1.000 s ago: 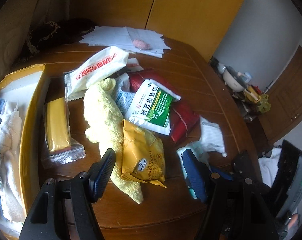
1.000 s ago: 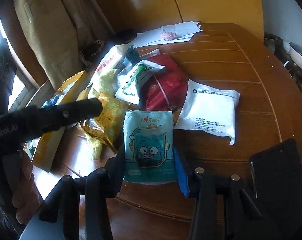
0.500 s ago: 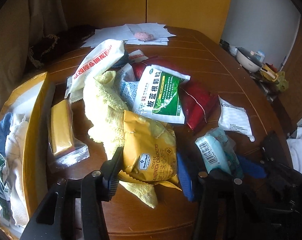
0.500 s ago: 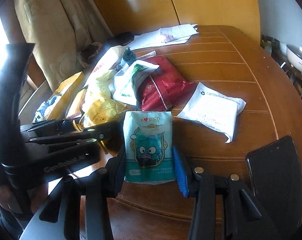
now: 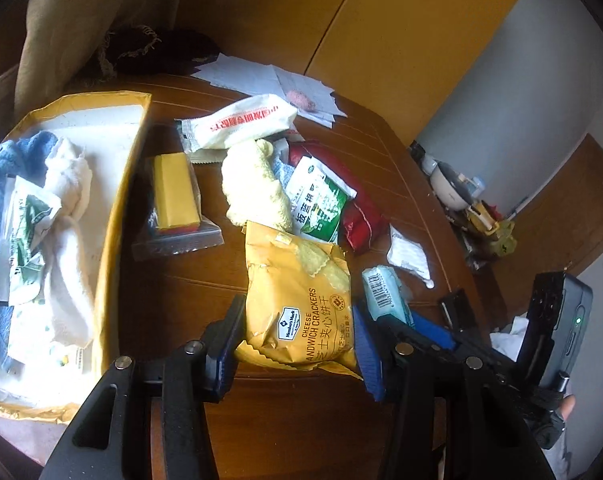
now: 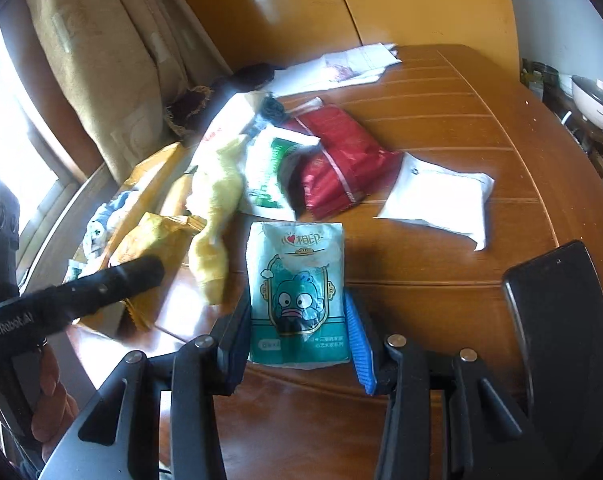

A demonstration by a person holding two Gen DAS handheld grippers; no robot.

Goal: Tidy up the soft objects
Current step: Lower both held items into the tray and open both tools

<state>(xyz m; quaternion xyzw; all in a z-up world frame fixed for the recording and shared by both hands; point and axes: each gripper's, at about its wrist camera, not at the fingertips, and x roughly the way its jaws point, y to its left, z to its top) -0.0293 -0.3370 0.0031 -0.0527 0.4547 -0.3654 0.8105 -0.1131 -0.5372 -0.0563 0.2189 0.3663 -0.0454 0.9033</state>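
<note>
Across the cluttered wooden table [image 5: 285, 420] your left gripper [image 5: 297, 344] had just closed from wide onto the yellow cracker packet [image 5: 301, 300] and carried it toward the yellow box [image 5: 117, 216], ready for dropping in. Your right gripper [image 6: 297, 334] stayed clamped on the teal tissue pack [image 6: 297, 288], unmoved.
</note>
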